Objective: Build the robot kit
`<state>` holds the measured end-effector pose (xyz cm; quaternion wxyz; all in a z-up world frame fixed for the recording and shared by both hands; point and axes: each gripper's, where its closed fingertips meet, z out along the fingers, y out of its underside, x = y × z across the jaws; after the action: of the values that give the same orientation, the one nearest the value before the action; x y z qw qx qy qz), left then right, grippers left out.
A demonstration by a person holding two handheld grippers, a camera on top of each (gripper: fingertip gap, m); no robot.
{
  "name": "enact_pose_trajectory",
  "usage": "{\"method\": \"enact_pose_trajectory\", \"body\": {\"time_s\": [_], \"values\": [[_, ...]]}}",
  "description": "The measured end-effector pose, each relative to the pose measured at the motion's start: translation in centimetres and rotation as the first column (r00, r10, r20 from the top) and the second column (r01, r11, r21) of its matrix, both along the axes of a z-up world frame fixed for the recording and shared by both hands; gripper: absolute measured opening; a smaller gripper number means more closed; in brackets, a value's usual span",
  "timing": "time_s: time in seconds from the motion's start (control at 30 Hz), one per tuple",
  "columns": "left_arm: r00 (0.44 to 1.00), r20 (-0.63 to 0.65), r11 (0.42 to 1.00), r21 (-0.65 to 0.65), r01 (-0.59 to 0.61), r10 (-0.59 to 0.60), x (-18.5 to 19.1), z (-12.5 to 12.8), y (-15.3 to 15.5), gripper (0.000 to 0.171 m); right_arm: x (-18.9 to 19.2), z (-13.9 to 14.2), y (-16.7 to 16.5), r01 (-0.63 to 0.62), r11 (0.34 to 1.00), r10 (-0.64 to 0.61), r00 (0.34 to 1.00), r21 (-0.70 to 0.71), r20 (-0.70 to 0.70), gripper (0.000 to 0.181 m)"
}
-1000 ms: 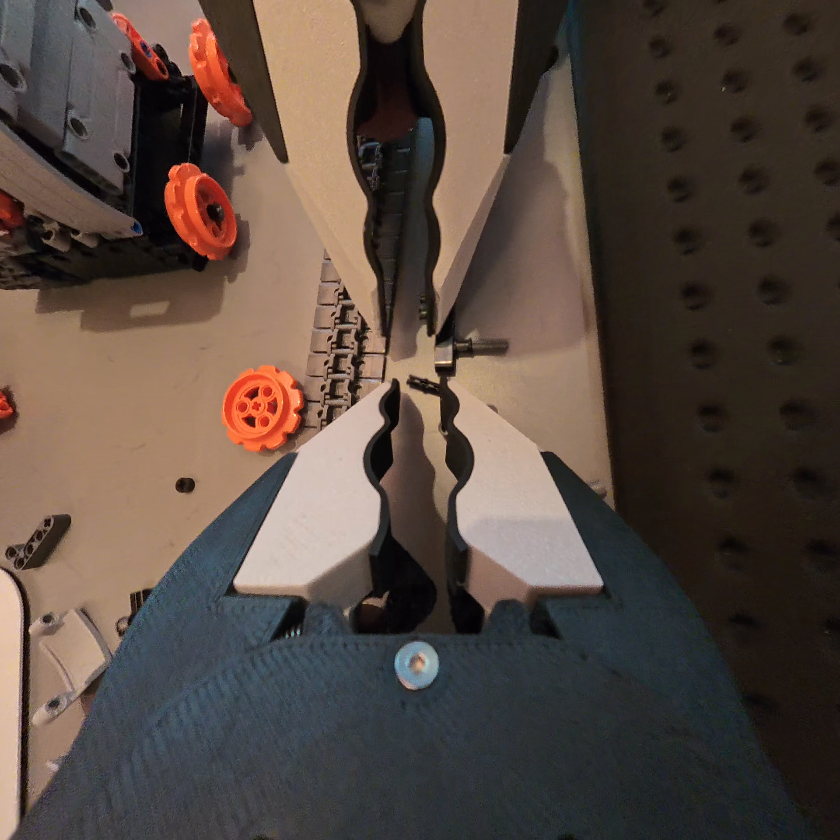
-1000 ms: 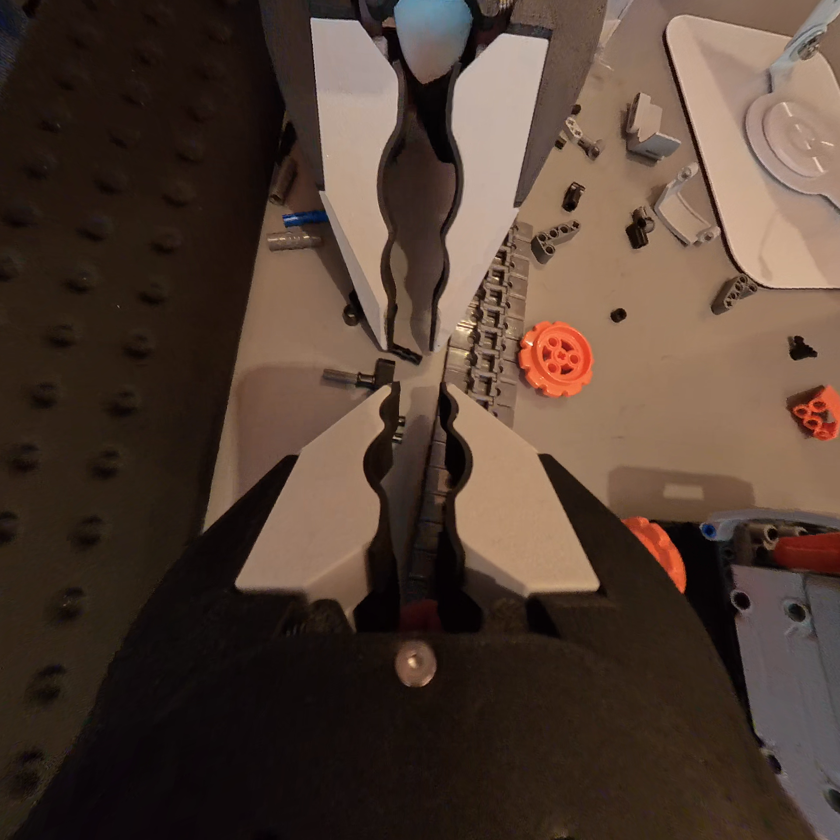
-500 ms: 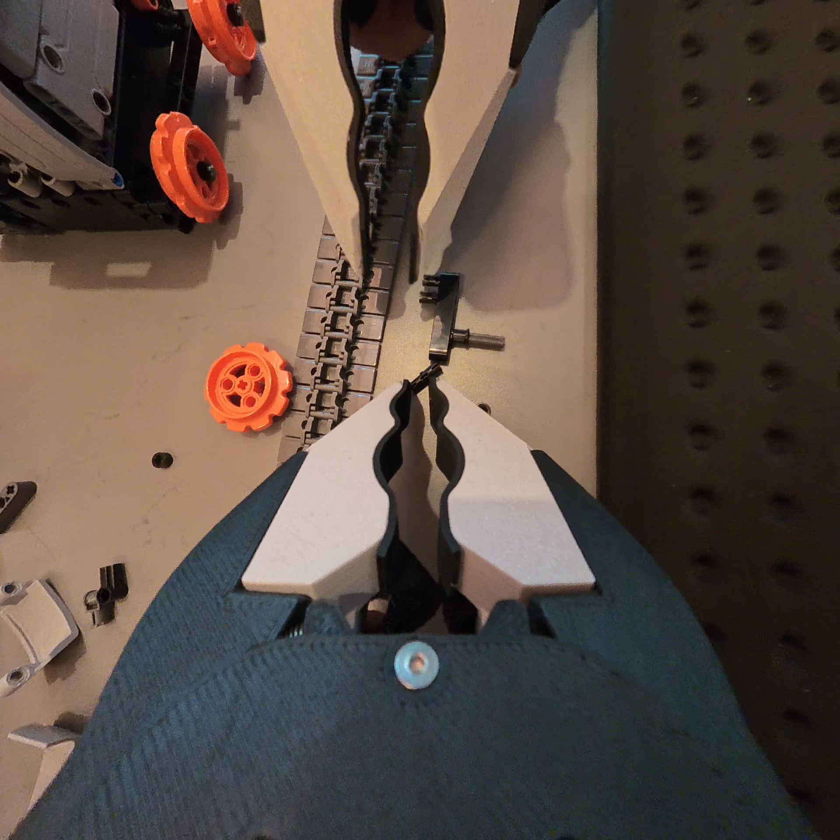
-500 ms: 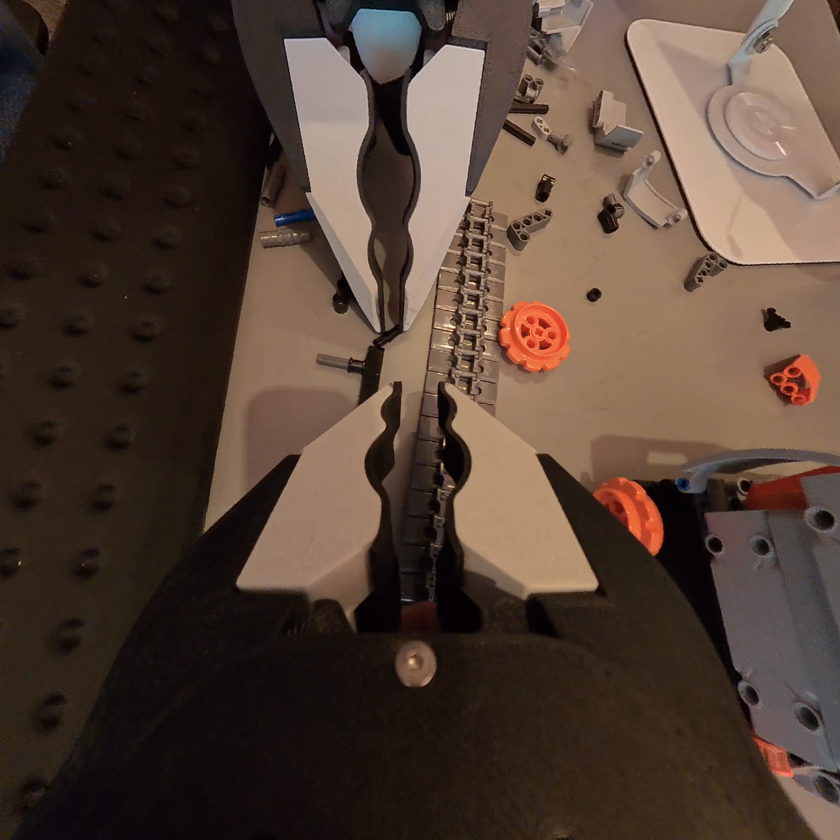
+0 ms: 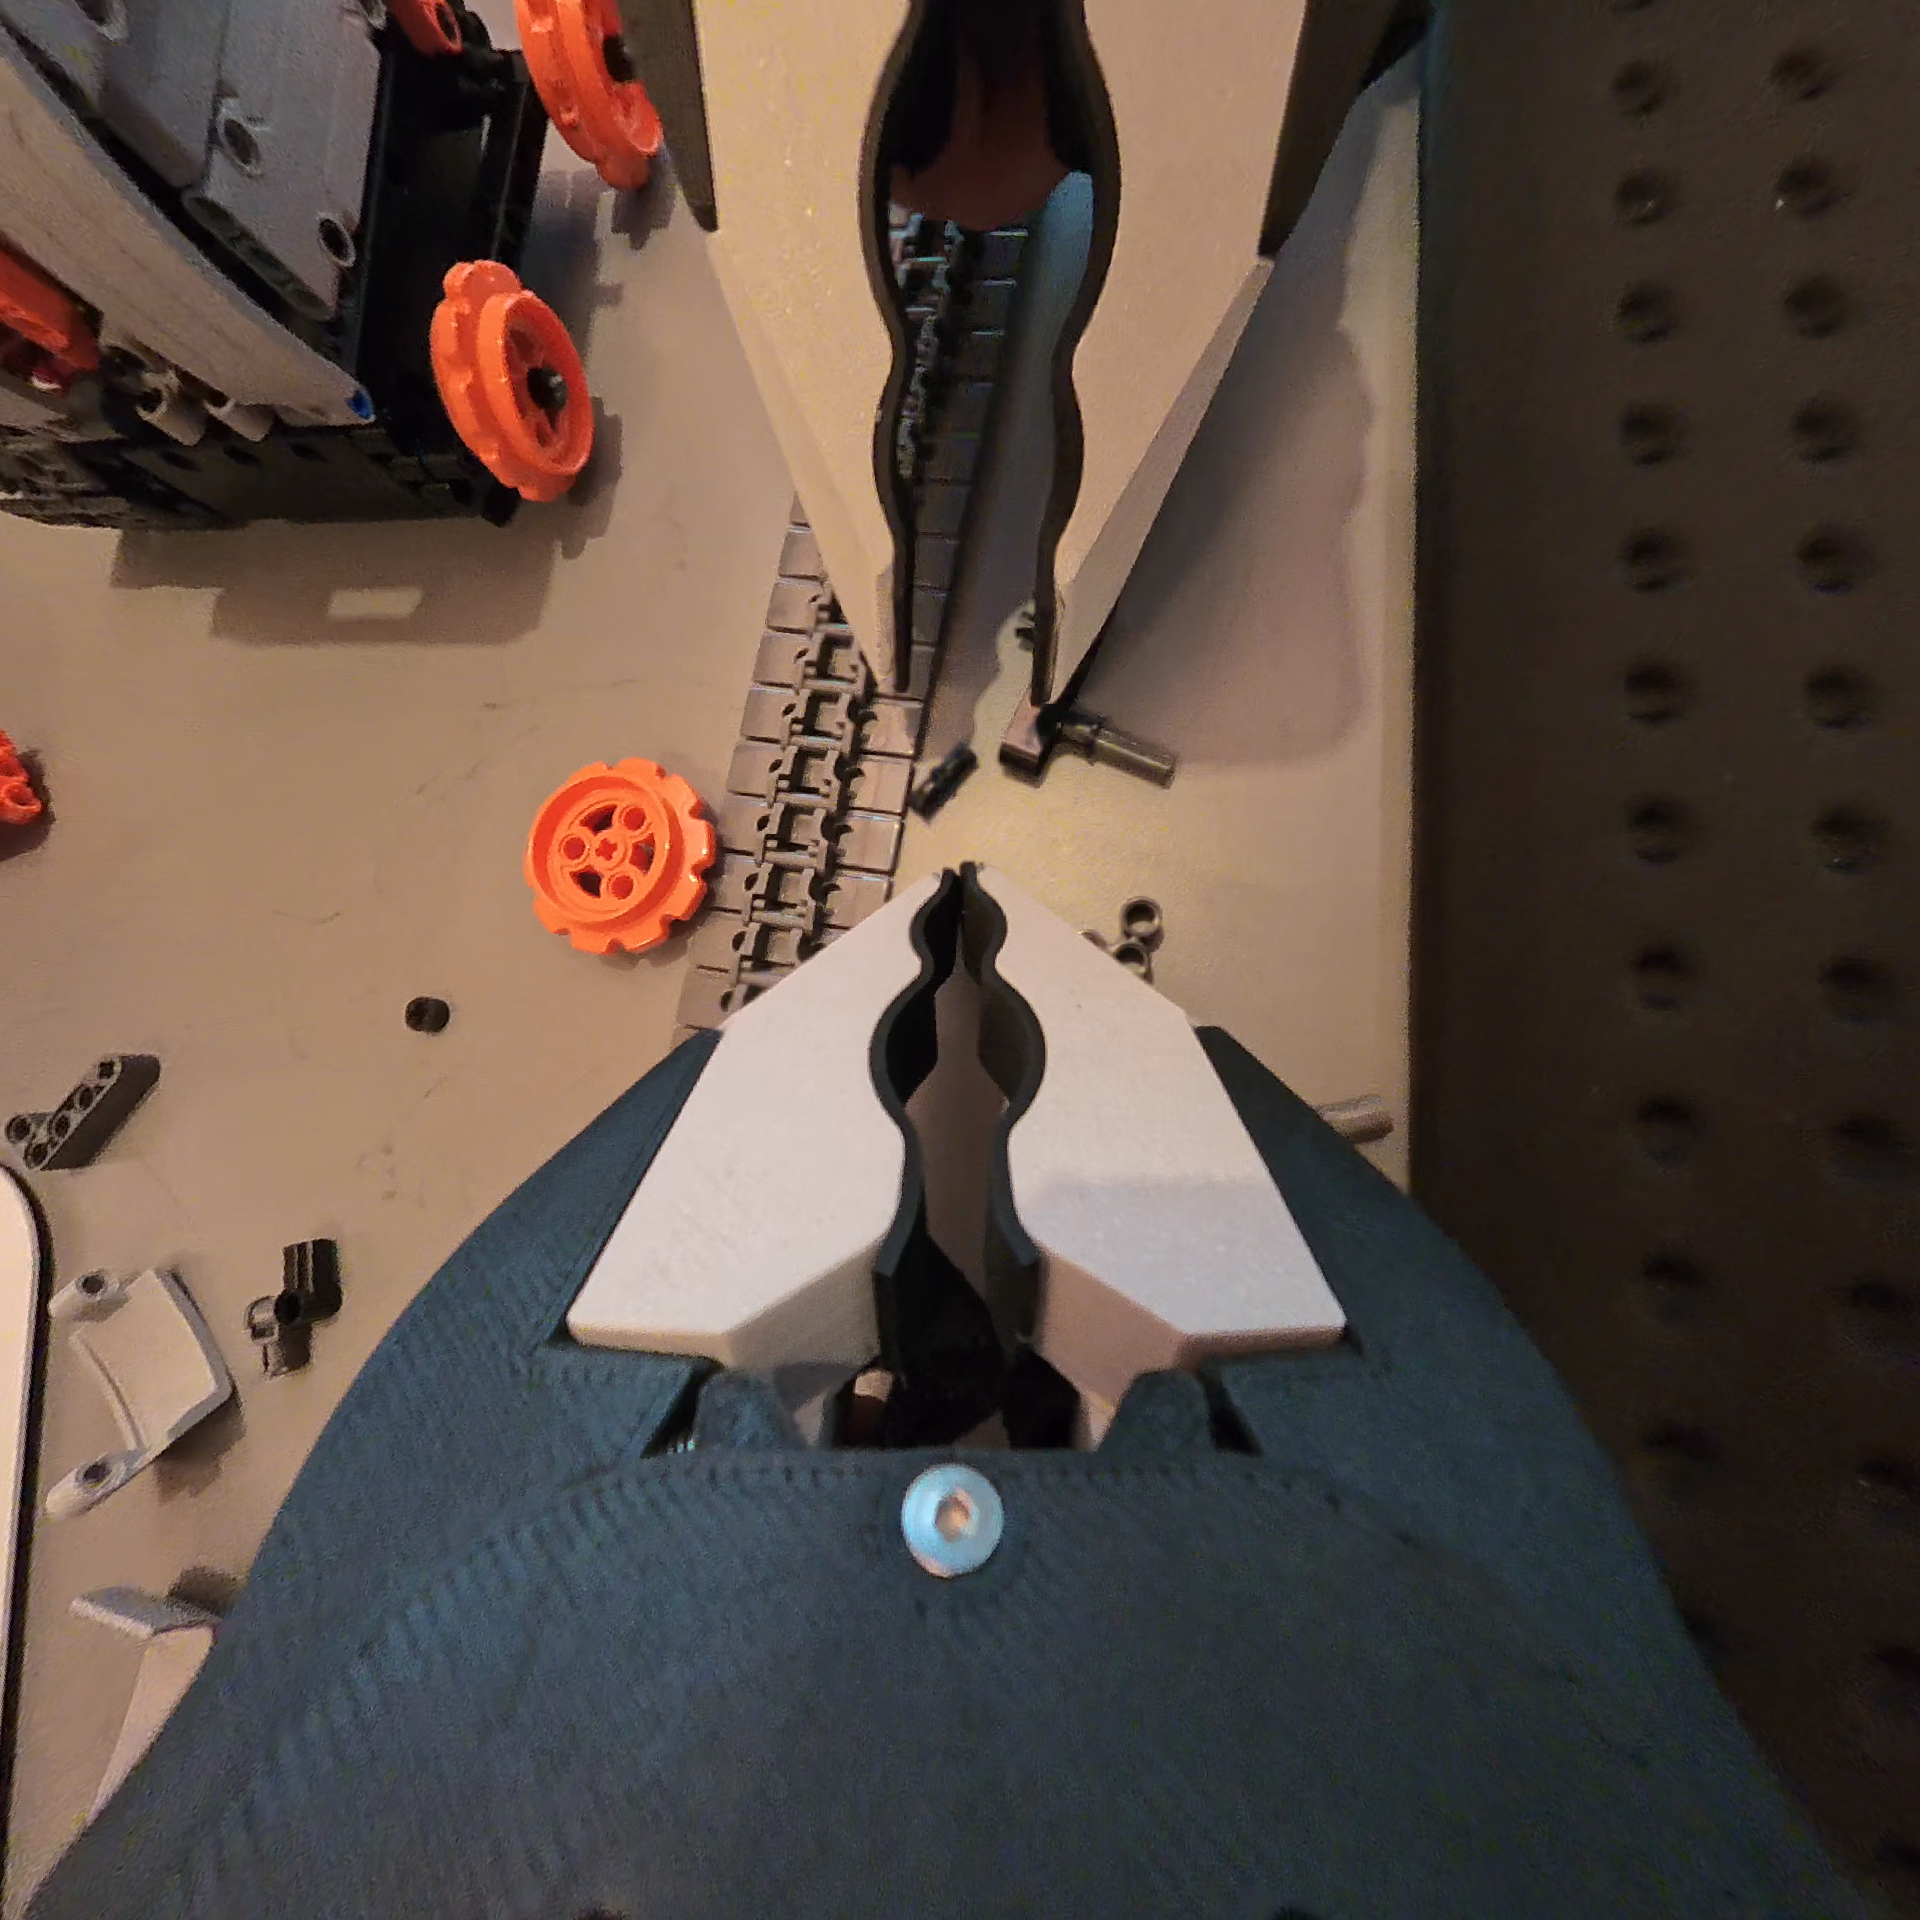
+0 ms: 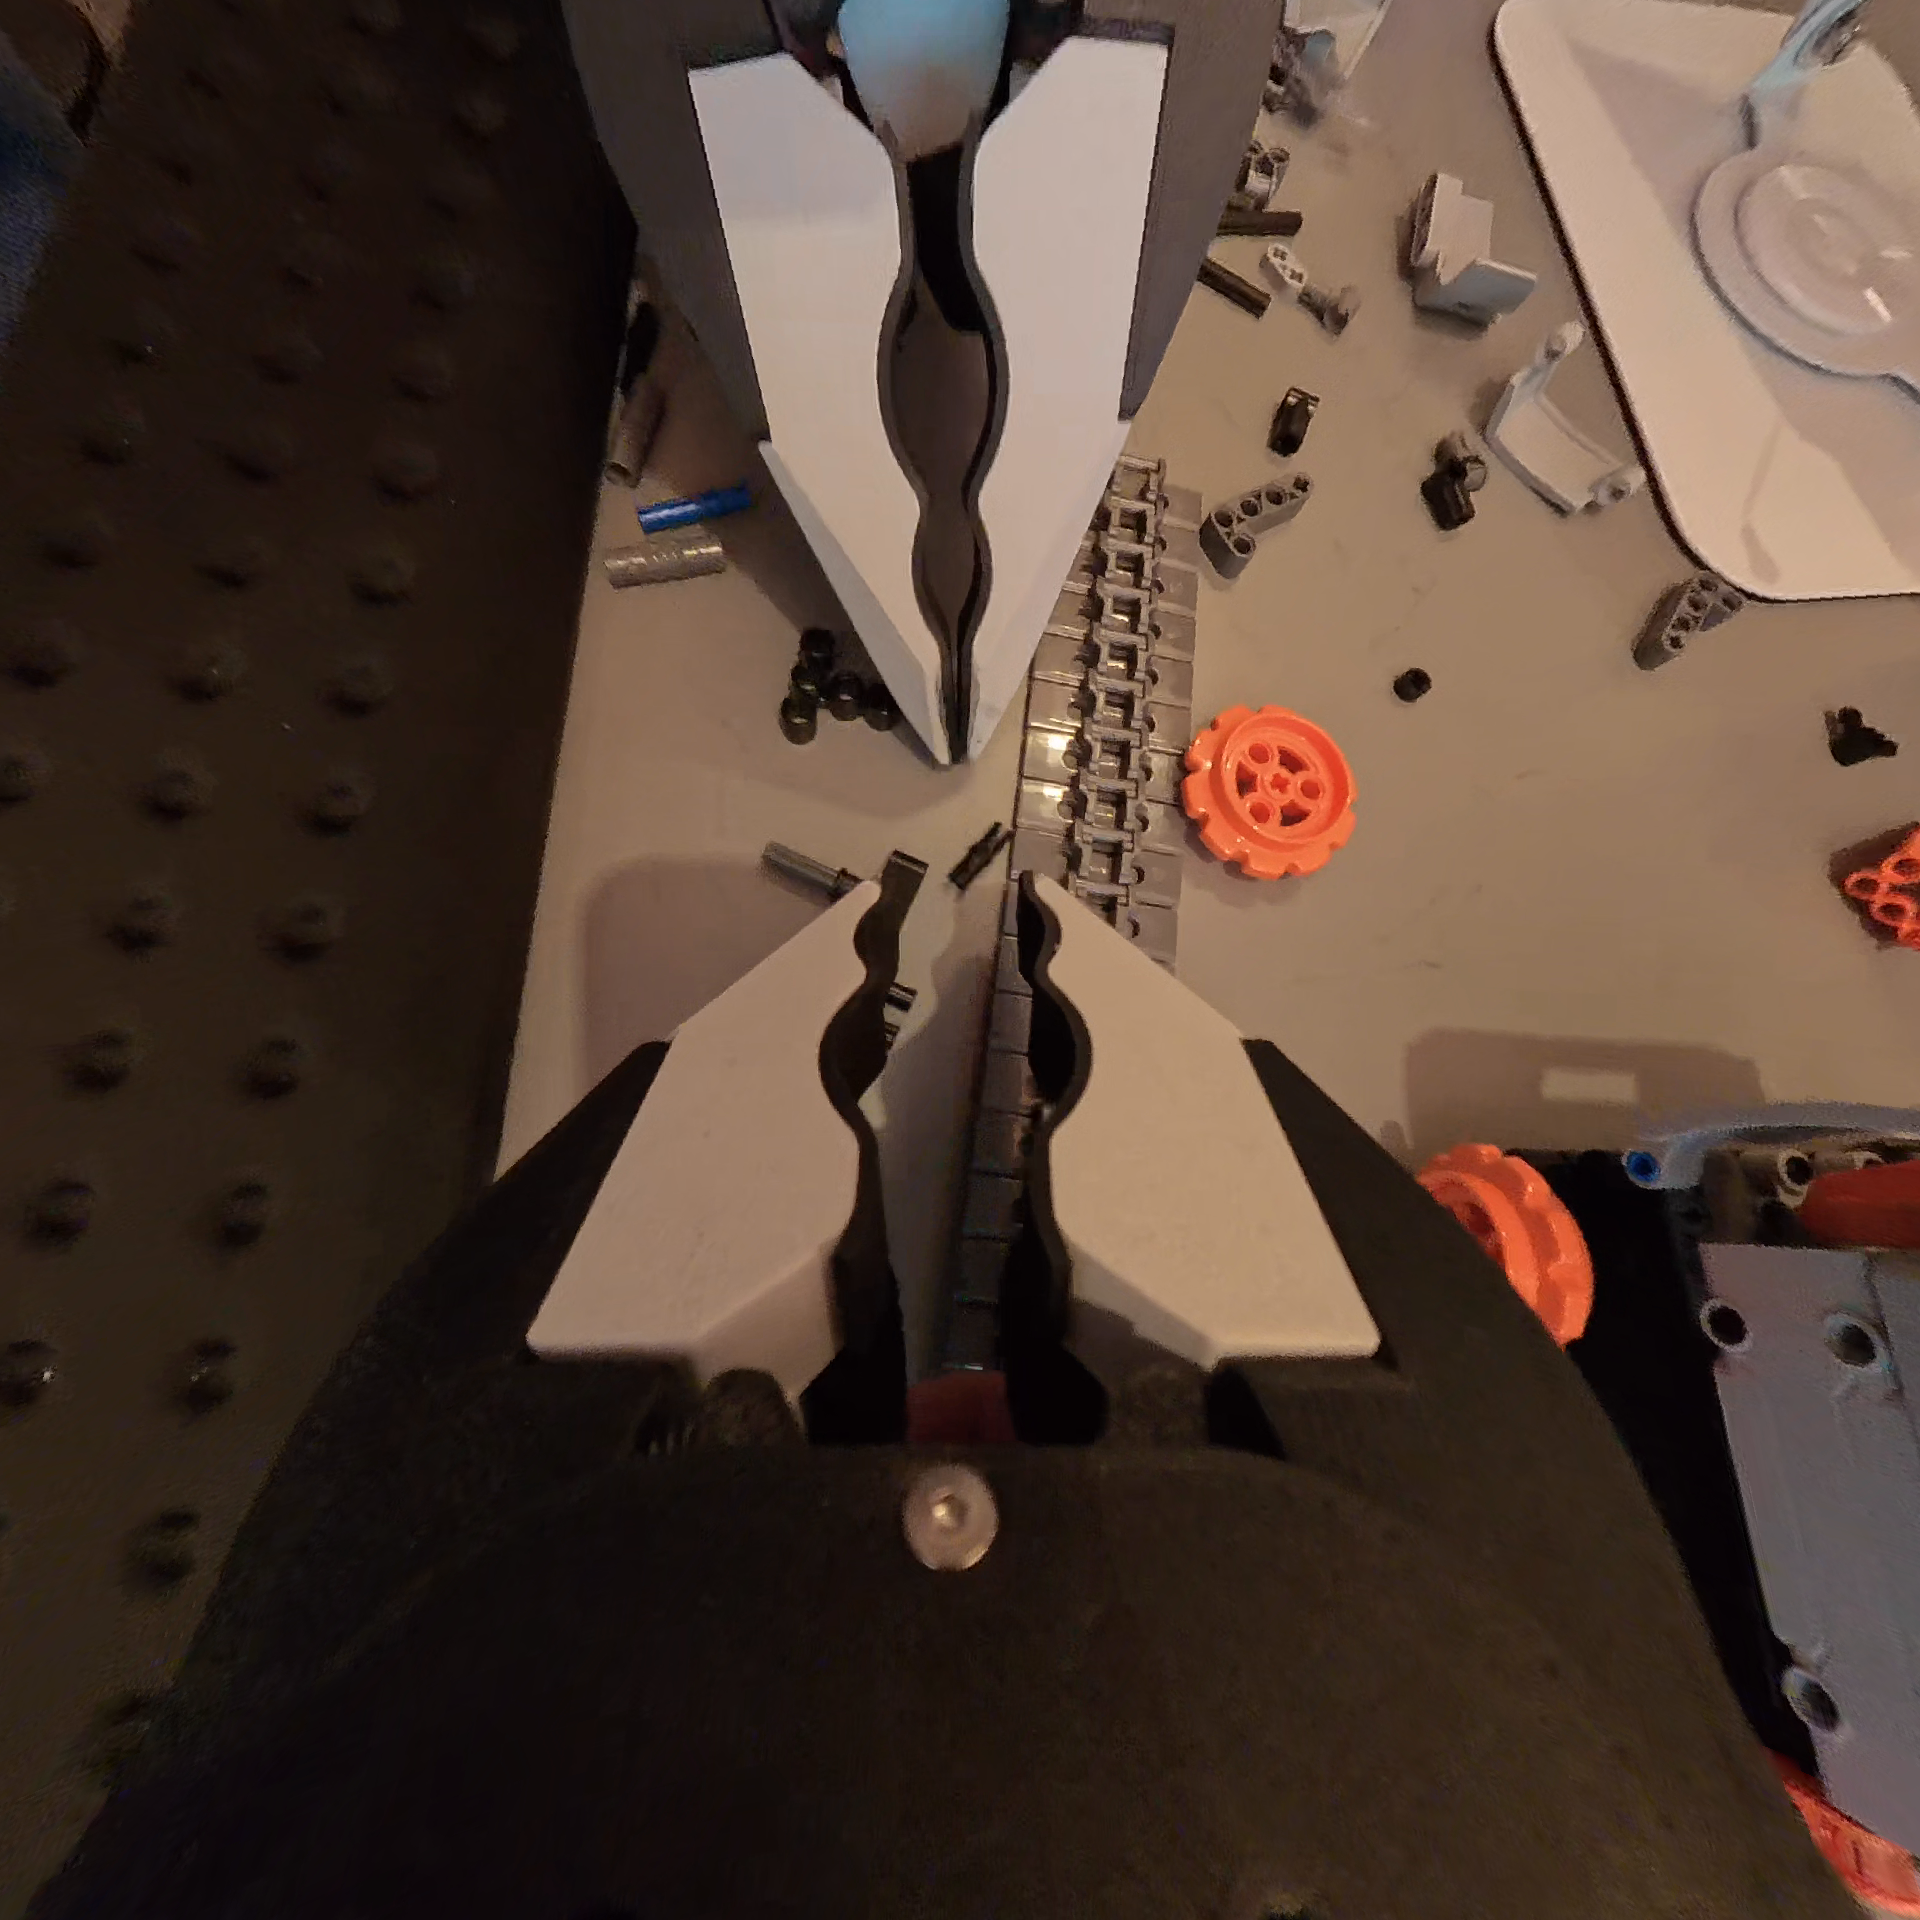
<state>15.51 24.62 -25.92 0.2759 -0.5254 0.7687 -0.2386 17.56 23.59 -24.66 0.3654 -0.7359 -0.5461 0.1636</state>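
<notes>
Tongs of the left gripper [image 5: 961, 878] are now closing fully, tip against tip, and nothing is showing between them. Half a second ago they were pinching a small black pin [image 5: 943, 779] at the tips. Now this pin is lying free on the tabletop [image 5: 312, 779], just ahead of the tips and touching the edge of the grey track strip [image 5: 821, 790].

The right gripper [image 6: 961, 883] is pointing toward the left one. Its tongs are standing narrow, and the track strip is running on its edge between them. Whether they are really pressing it, I cannot tell.

An orange toothed wheel [image 5: 620, 854] is resting just beside the strip, and a black piece with a grey peg [image 5: 1081, 743] is lying near the right tips. No brand or readable writing is appearing anywhere.
</notes>
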Motion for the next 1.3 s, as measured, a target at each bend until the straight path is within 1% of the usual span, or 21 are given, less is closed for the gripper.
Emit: {"method": "enact_pose_trajectory", "body": {"time_s": [0.07, 0.13, 0.23, 0.33, 0.4, 0.47, 0.6, 0.7, 0.83, 0.9, 0.97, 1.07, 1.23, 1.3], "values": [[1.0, 0.021, 1.0, -0.009, -0.008, 0.008, 0.3, 0.3, 0.1, 0.0, 0.1, 0.0, 0.1, 0.011, 1.0, -0.011, 1.0, -0.007, -0.002, 0.019], [0.999, 0.039, 1.0, 0.017, -0.025, 0.024, 0.8, 0.6, 0.5, 0.002, 0.2, -0.3, 0.2, 0.021, 1.0, -0.021, 1.0, -0.021, 0.005, 0.019], [0.999, 0.039, 0.999, 0.038, 0.007, -0.008, 1.4, 0.6, 0.3, 0.008, 0.4, -0.4, 0.2, 0.024, 0.999, -0.024, 1.0, -0.027, 0.011, 0.019], [0.998, 0.031, 0.996, 0.07, 0.049, -0.051, 1.8, 0.3, 0.3, 0.017, 0.4, -0.5, 0.1, 0.023, 0.999, -0.023, 1.0, -0.034, 0.009, 0.019], [0.997, 0.005, 0.994, 0.078, 0.073, -0.074, 1.8, 0.0, 0.2, 0.022, 0.3, -0.5, 0.1, 0.021, 0.999, -0.021, 1.0, -0.037, 0.006, 0.019], [0.996, -0.003, 0.994, 0.057, 0.089, -0.089, 1.9, -0.1, -0.1, 0.021, 0.3, -0.5, 0.1, 0.021, 0.999, -0.021, 1.0, -0.04, 0.002, 0.019], [0.995, -0.004, 0.994, 0.038, 0.101, -0.101, 2.0, -0.3, -0.5, 0.004, 0.4, -0.6, 0.0, 0.019, 0.999, -0.019, 1.0, -0.043, 0.001, 0.019], [0.996, -0.002, 0.996, 0.03, 0.089, -0.089, 2.1, -0.3, -0.5, 0.004, 0.5, -0.6, 0.1, 0.023, 0.999, -0.023, 1.0, -0.046, 0.0, 0.018], [0.997, 0.019, 0.995, 0.057, 0.076, -0.077, 2.0, -0.2, -0.2, 0.003, 0.4, -0.5, 0.1, 0.026, 0.998, -0.027, 1.0, -0.058, -0.014, 0.017], [0.995, 0.072, 0.993, 0.102, 0.066, -0.074, 2.0, 0.8, 0.1, 0.003, 0.3, -0.3, 0.2, 0.036, 0.997, -0.039, 0.998, -0.074, -0.044, 0.016], [0.985, 0.144, 0.989, 0.121, 0.08, -0.097, 2.1, 2.3, -0.4, 0.003, 0.2, 0.2, 0.5, 0.052, 0.995, -0.06, 0.994, -0.09, -0.087, 0.014], [0.974, 0.194, 0.982, 0.168, 0.082, -0.114, 2.2, 3.3, -0.7, 0.003, 0.0, 0.9, 0.5, 0.051, 0.993, -0.067, 0.987, -0.111, -0.143, 0.013], [0.977, 0.178, 0.98, 0.179, 0.088, -0.12, 2.1, 2.8, -0.8, 0.004, -0.1, 1.6, 0.6, 0.052, 0.995, -0.066, 0.984, -0.087, -0.167, 0.009], [0.974, 0.197, 0.981, 0.175, 0.081, -0.116, 2.2, 3.2, -0.7, 0.003, -0.1, 1.6, 0.6, 0.049, 0.996, -0.061, 0.985, -0.079, -0.162, 0.006]]}}
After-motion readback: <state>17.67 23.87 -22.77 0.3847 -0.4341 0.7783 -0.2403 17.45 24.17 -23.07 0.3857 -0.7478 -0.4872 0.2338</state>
